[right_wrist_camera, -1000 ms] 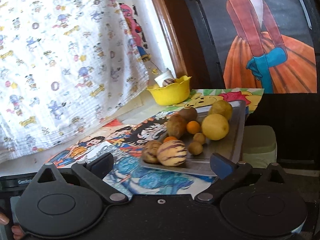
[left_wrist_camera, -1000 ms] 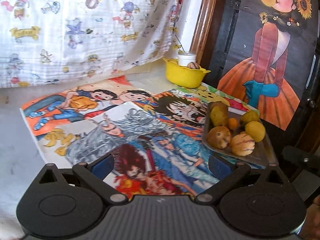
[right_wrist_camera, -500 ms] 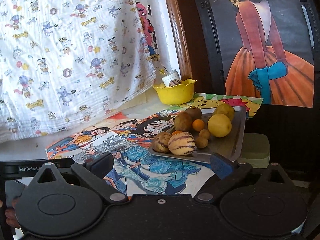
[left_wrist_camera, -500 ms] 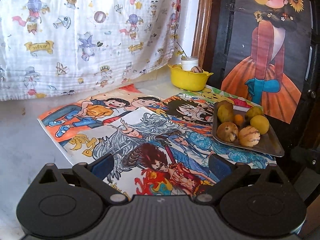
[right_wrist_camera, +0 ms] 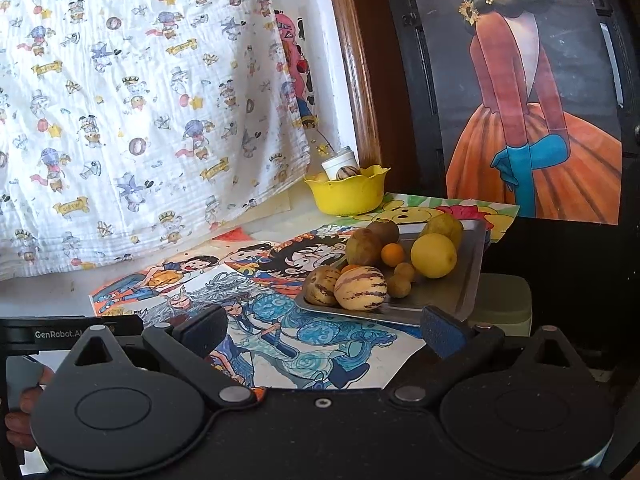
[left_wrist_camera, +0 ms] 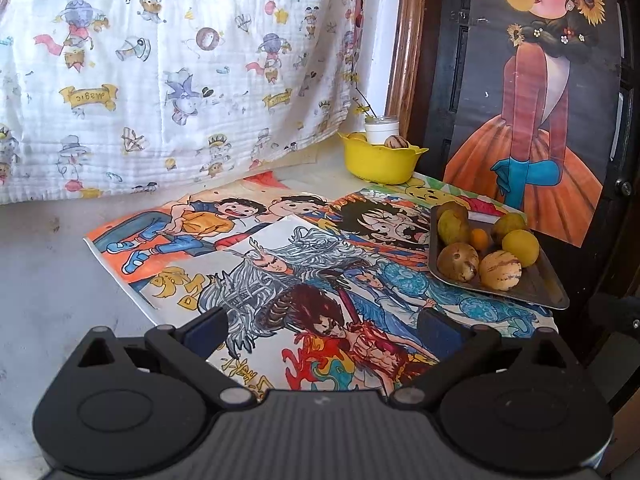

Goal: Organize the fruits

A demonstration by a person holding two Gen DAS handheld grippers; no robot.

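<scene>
A metal tray at the table's right edge holds several fruits: a striped melon, a yellow lemon, a small orange, brownish kiwis and small round fruits. A yellow bowl at the back holds a striped fruit and a white jar. My left gripper is open over the cartoon posters, left of the tray. My right gripper is open, short of the tray's near edge. Neither holds anything.
Cartoon posters cover the table. A printed white cloth hangs behind. A dark panel with a painted girl in an orange dress stands at right. A pale green box sits beyond the tray. A hand shows at lower left.
Both grippers have drawn back and risen from the tray, which looks smaller and farther now. Both stay open; the fruits have not moved.
</scene>
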